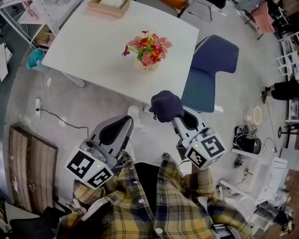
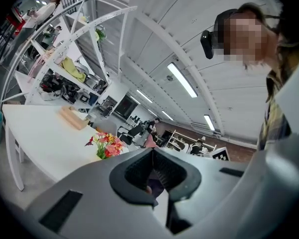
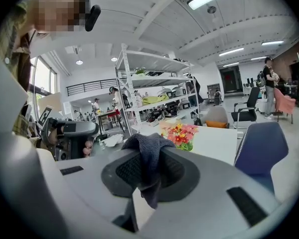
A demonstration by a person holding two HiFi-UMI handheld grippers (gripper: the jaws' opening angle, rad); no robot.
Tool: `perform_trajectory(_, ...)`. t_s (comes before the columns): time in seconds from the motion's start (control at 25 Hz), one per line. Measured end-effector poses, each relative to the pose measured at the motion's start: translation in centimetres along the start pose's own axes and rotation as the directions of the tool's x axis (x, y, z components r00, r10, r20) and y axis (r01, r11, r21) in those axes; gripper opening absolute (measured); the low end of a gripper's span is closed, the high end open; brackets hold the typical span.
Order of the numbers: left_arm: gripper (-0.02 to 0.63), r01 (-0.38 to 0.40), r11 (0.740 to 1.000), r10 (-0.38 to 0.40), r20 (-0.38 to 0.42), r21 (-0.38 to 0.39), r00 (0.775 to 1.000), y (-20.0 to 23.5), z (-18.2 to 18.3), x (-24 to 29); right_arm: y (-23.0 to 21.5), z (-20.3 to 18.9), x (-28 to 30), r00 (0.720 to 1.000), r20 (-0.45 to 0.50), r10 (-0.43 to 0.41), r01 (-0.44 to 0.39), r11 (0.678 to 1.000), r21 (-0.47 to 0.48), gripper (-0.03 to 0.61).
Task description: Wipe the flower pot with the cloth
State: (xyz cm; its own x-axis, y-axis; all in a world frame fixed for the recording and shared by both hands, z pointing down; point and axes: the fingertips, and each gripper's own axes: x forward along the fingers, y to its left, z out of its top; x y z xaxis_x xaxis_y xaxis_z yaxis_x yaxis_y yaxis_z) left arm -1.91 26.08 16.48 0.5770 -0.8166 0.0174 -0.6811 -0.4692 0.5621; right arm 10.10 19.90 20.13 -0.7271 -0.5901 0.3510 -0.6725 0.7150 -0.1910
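Note:
A pot of pink, red and yellow flowers (image 1: 147, 51) stands near the front edge of a white table (image 1: 89, 44). It also shows in the left gripper view, flowers (image 2: 107, 147), and in the right gripper view, flowers (image 3: 179, 135). My right gripper (image 1: 168, 111) is shut on a dark navy cloth (image 1: 165, 104), which bunches over its jaws, cloth (image 3: 147, 156). It hangs short of the table, below the pot in the head view. My left gripper (image 1: 123, 122) is shut with nothing in it, to the left of the right one and also off the table.
A blue chair (image 1: 209, 66) stands at the table's right front corner. A wooden tray (image 1: 108, 5) sits at the table's far edge. A cable and power strip (image 1: 39, 106) lie on the floor at left, beside a wooden panel (image 1: 32, 166). Shelving (image 3: 149, 88) stands behind.

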Motion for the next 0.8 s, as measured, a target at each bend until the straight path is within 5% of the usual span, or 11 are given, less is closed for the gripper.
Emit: perform_trajectory(0.8,0.010,-0.024,0.994,0.027,-0.026,0.104,0.999,8.8,8.9,15.0,-15.3,7.7,8.1,0.992,0.079,-0.097,0.094,0.995,0.040,0.037)
